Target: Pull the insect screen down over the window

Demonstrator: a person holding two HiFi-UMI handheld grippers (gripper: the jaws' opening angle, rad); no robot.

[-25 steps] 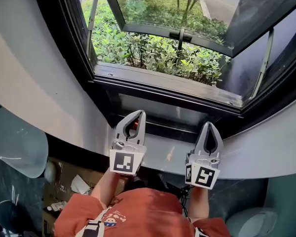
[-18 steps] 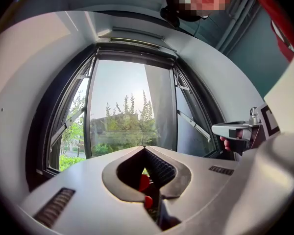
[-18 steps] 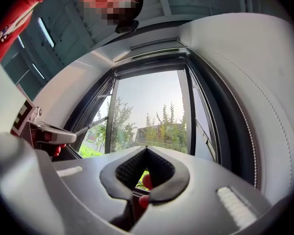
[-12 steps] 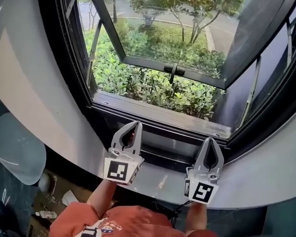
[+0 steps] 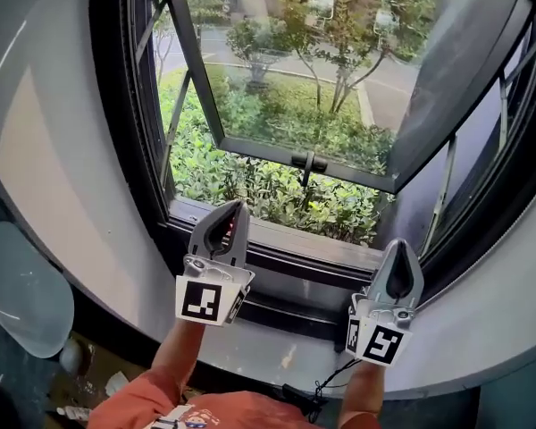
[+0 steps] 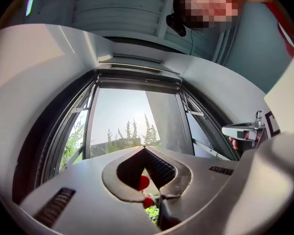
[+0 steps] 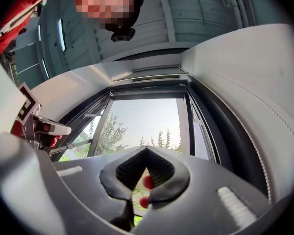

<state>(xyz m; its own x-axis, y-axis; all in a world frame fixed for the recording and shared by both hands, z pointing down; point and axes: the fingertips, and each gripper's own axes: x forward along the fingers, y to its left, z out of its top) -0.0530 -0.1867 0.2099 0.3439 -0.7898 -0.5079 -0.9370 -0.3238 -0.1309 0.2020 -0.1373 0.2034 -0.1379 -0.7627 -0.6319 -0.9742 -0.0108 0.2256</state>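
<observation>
None of the insect screen covers the window (image 5: 277, 150) yet; we judge it rolled in the top rail (image 6: 137, 78), lying crosswise | above both grippers | left gripper (image 5: 235, 208) higher, jaws closed, empty | right gripper (image 5: 402, 247) closed, empty, over the sill (image 5: 286, 238)

This is a room inside a building. White walls (image 5: 45, 168) go round a big, dark window (image 5: 259, 150) that stands open. Outside are green bushes (image 5: 277, 195), trees (image 5: 339, 34) and a road (image 5: 389, 83). Home or office, I cannot tell.
</observation>
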